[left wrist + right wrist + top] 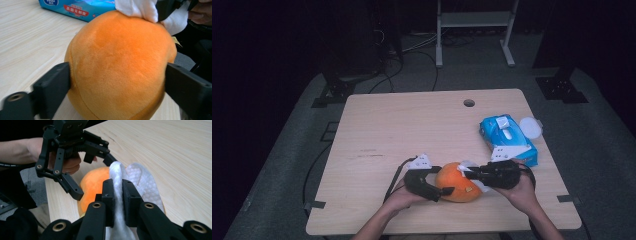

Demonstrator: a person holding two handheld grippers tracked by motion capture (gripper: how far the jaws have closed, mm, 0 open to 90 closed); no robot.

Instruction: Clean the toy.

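Observation:
An orange plush ball [457,189] lies near the front edge of the wooden table [412,125]. My left gripper [444,181] comes at it from the left, and its two black jaws press on both sides of the plush [117,67]. From the right, my right gripper [472,175] is shut on a white tissue [140,180], which rests against the top of the plush [93,183]. In the left gripper view the tissue [137,8] drapes over the plush's upper edge. The right gripper view shows the left gripper [94,177] and the hand that holds it.
A blue tissue pack [507,140] lies at the table's right side, just behind the right hand, with a round white lid [530,126] beside it. A cable hole [469,103] sits near the far edge. Bare wood spreads over the left and middle.

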